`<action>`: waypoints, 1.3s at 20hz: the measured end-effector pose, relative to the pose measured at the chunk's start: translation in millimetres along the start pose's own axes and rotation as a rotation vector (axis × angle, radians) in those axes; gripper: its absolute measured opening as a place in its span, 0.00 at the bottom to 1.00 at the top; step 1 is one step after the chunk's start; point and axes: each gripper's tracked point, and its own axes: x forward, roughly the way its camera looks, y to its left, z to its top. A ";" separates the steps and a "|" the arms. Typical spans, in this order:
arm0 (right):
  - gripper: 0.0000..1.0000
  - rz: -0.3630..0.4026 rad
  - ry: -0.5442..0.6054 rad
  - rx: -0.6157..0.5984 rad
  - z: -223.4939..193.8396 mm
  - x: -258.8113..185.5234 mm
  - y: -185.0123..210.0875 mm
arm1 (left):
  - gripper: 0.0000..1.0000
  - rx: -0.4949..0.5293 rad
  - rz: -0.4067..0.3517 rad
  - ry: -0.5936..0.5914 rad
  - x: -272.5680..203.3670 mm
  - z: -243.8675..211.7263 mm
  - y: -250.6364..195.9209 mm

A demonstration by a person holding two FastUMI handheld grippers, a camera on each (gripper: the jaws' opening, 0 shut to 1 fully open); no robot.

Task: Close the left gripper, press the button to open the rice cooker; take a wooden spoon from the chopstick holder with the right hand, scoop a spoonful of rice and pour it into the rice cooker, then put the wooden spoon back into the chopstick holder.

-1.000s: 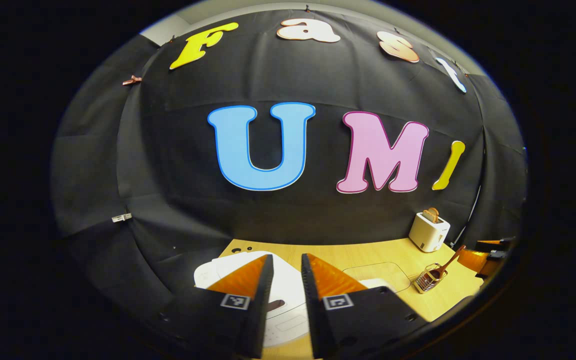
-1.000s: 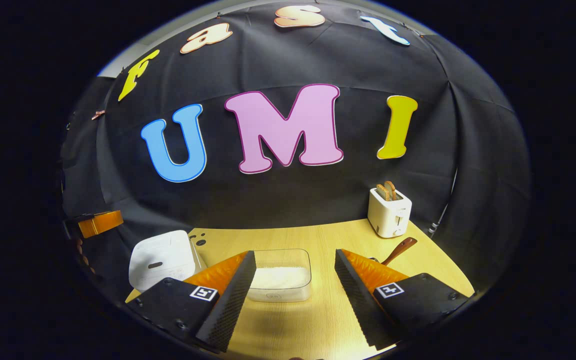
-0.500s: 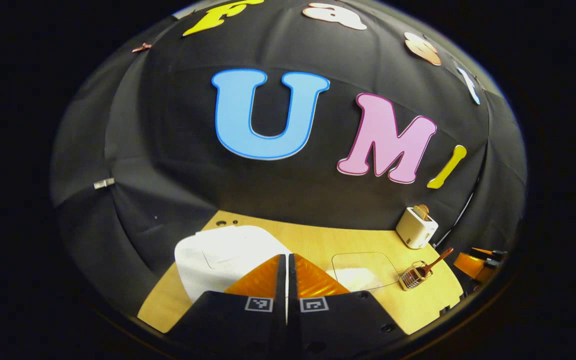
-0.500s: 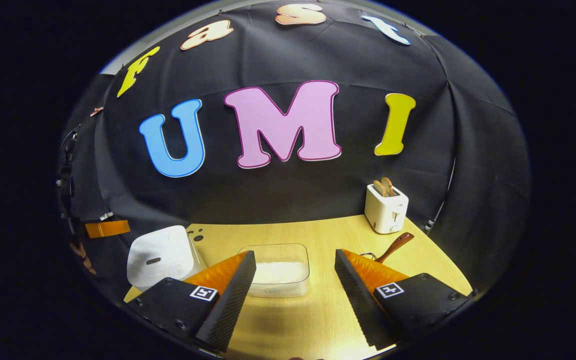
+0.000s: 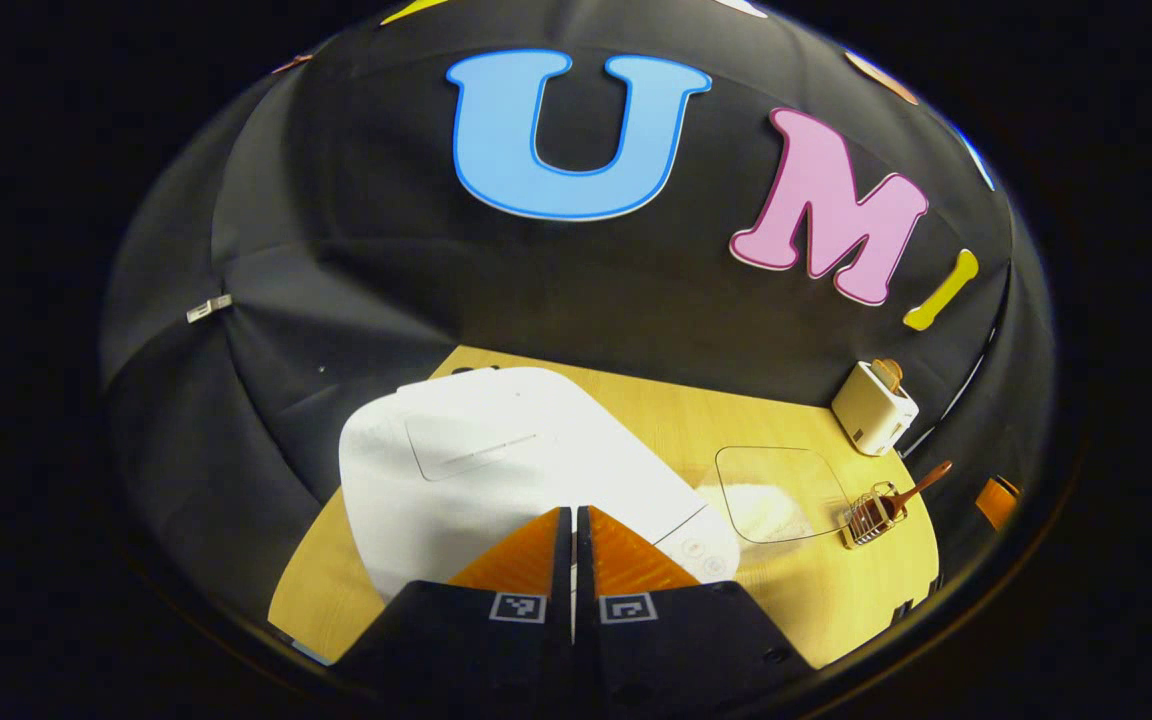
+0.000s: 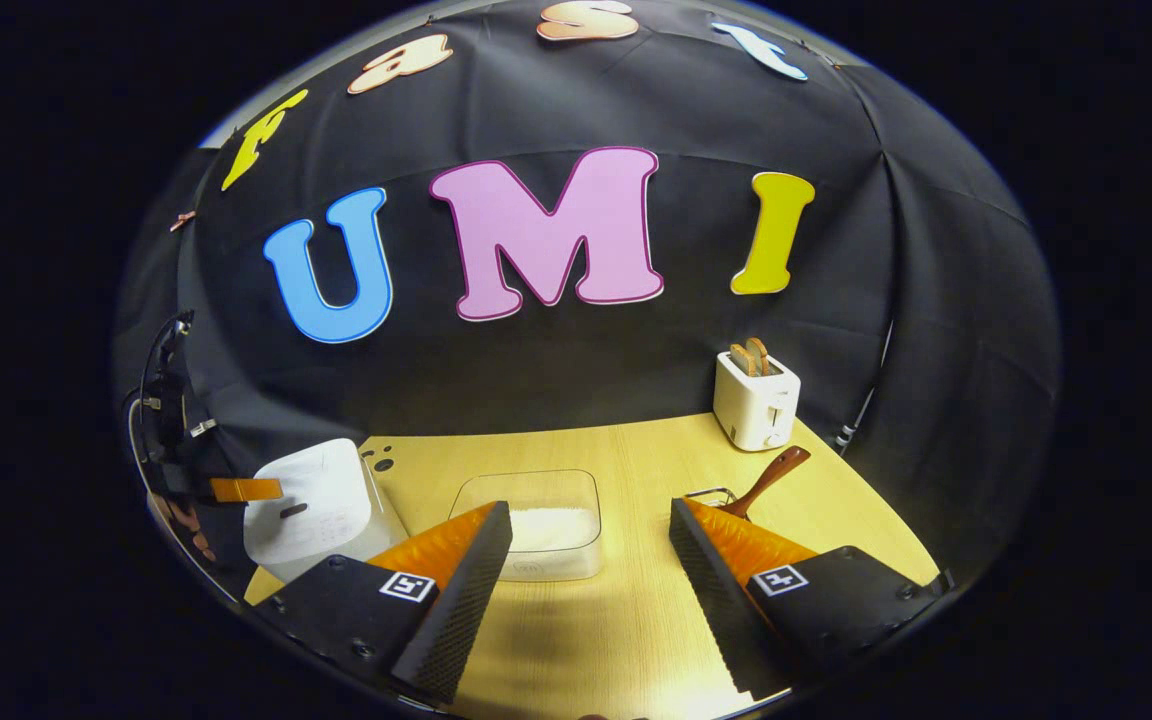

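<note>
- Hovering over the rice cooker (image 5: pixel 496 470), the left gripper (image 5: pixel 573 530) has its fingers clenched together on nothing, tips over the front of the lid.
- Judging from the right gripper view, the button (image 6: pixel 293 510) lies just below those tips, so the press goes downward.
- The right gripper (image 6: pixel 591 545) is released, spread wide above the table (image 6: pixel 626 640).
- The wooden spoon (image 6: pixel 764 480) stands in the chopstick holder (image 5: pixel 871 515), just right of that gripper, handle slanting up and right.

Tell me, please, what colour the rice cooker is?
White; the rice cooker shows best in the left gripper view.
</note>
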 end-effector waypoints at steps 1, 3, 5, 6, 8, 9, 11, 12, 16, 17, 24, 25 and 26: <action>0.99 -0.005 0.005 0.002 -2.0 -0.3 -2.2 | 0.05 0.003 0.002 0.010 1.5 -3.6 1.0; 0.98 -0.014 0.013 0.011 -3.5 0.8 -6.7 | 0.05 0.014 0.009 0.024 5.9 -11.7 1.1; 0.98 -0.020 0.014 0.012 -3.7 2.2 -9.1 | 0.05 0.013 0.012 0.041 8.7 -18.0 -0.2; 0.98 -0.020 0.017 0.012 -4.4 2.6 -9.6 | 0.05 0.019 0.015 0.029 8.5 -16.4 -0.5; 0.98 -0.017 0.024 0.012 -5.9 3.9 -8.4 | 0.08 0.034 0.018 0.033 10.1 -17.3 -0.7; 0.98 -0.013 0.027 0.013 -7.2 5.4 -7.3 | 0.05 0.037 0.018 0.037 12.0 -18.4 -1.5; 0.98 -0.004 0.035 0.011 -9.1 6.9 -4.9 | 0.05 0.034 0.024 0.047 13.2 -19.0 -1.3; 0.99 0.000 0.038 0.010 -9.6 7.4 -2.9 | 0.06 0.038 0.029 0.055 12.5 -19.3 -1.2; 0.99 0.017 0.046 0.013 -12.5 10.7 1.6 | 0.06 0.062 0.055 0.074 13.2 -22.3 -1.5; 0.99 0.021 0.051 0.013 -13.7 10.5 2.0 | 0.06 0.059 0.060 0.087 15.2 -24.5 -1.7; 0.98 0.006 0.059 0.032 -16.1 16.5 -18.3 | 0.06 0.123 0.137 -0.142 -27.3 32.2 -9.6; 0.98 0.005 0.061 0.038 -16.8 17.5 -21.9 | 0.06 0.126 0.150 -0.178 -36.3 42.6 -12.6; 0.98 0.003 0.060 0.042 -16.4 19.2 -26.0 | 0.06 0.125 0.144 -0.210 -42.8 50.4 -17.2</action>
